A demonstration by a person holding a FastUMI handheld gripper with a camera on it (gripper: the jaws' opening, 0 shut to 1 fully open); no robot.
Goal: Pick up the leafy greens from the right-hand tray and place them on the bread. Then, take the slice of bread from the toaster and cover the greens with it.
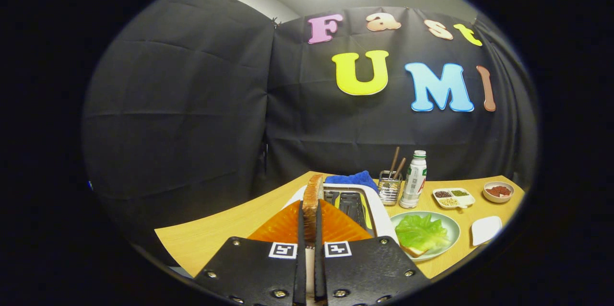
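**Bread slice gripped on edge, greens lying on the plate**

The table (230, 229) carries everything, and the toaster (357, 205) serves as landmark. Its slots look empty. Right of the toaster sits a green plate (451, 234) with the leafy greens (419, 231) spread over a bread base (413, 250) whose corner peeks out beneath. Left of the toaster lies an orange dish (280, 227). Above that dish the gripper (310, 229) holds the slice of bread (312, 200) upright, jaws narrow, both fingers pressing its flat faces. The slice is likely light, dry and crumbly, so a modest squeeze across the faces suits it. The greens are limp and thin; the slice should settle flat on them. Behind the toaster stand a bottle (415, 179) and small dishes.
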